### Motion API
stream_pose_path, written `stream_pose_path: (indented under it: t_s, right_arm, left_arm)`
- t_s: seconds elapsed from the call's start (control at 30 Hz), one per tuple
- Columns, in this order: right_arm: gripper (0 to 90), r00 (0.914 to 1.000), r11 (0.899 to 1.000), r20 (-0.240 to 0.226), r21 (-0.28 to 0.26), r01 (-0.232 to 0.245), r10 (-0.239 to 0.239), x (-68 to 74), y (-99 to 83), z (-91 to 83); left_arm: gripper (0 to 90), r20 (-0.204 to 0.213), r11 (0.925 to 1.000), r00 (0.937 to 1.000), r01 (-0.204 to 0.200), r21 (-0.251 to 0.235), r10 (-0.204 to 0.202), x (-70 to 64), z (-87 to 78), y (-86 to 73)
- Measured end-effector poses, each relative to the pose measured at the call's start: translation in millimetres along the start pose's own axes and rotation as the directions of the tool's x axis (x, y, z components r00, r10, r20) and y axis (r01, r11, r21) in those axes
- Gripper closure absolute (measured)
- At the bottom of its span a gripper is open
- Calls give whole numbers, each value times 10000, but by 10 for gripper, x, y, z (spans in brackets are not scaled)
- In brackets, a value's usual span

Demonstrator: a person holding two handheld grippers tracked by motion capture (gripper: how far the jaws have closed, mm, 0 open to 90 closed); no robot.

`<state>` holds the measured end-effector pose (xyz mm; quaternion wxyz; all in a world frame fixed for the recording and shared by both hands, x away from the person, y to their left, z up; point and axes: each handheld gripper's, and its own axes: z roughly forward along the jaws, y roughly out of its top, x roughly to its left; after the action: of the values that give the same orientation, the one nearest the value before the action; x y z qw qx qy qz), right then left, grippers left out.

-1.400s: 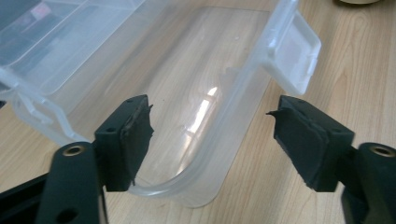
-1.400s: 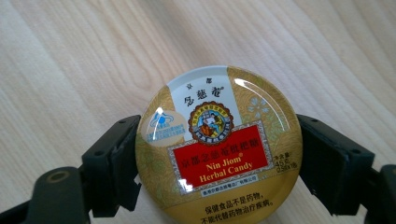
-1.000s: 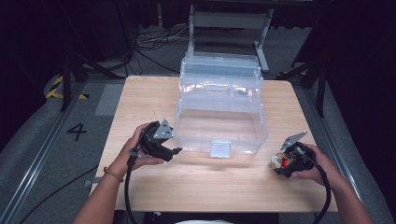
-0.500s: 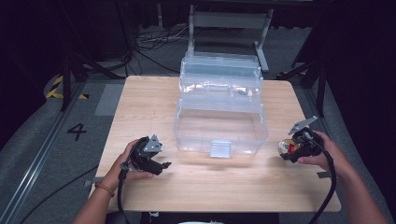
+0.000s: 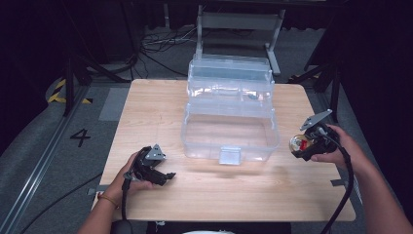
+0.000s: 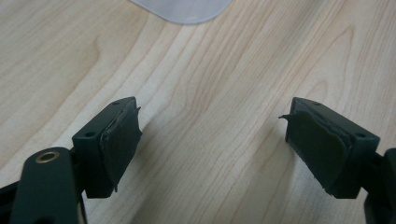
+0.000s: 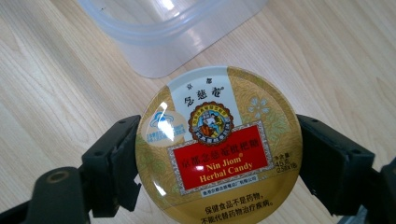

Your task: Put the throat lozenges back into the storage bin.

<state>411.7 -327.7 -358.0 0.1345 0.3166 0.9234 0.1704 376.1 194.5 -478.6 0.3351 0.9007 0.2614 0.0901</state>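
The clear plastic toolbox (image 5: 229, 124) stands open in the middle of the wooden table (image 5: 146, 105), its tiered trays stepped back toward the far edge and its latch facing the person; everything else is placed against it. To the right of the toolbox, near its front right corner, the right gripper (image 5: 301, 146) is held up in the person's right hand (image 5: 341, 148); its jaws are clamped on a round candy tin (image 5: 298, 143), one jaw on each side of the rim; in the right gripper view the candy tin (image 7: 217, 144) faces the camera lid-on, gold with a red label reading Nin Jiom Herbal Candy, and a rounded corner of the toolbox (image 7: 163, 32) lies just beyond it. In front of the toolbox and to its left, the left gripper (image 5: 165, 176) rests low over the table in the left hand (image 5: 129, 178); in the left gripper view its jaws stand wide apart with nothing between them but bare wood (image 6: 210, 116); a pale corner of the toolbox (image 6: 184, 9) shows at the top.
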Motion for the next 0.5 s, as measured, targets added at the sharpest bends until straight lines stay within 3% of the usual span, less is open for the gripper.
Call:
stream_pose_path:
  t_s: [0.27,0.5]
  right_arm:
    - [205,9993,9995,200,36,310,-311,4,149,-119]
    - [205,9981,9985,288,6,553,-552,34,276,-98]
  left_arm:
    - [155,110,9992,9999,-119,-373,123,22,9,-45]
    - [171,-23,9986,9999,110,-518,-111,12,9,-58]
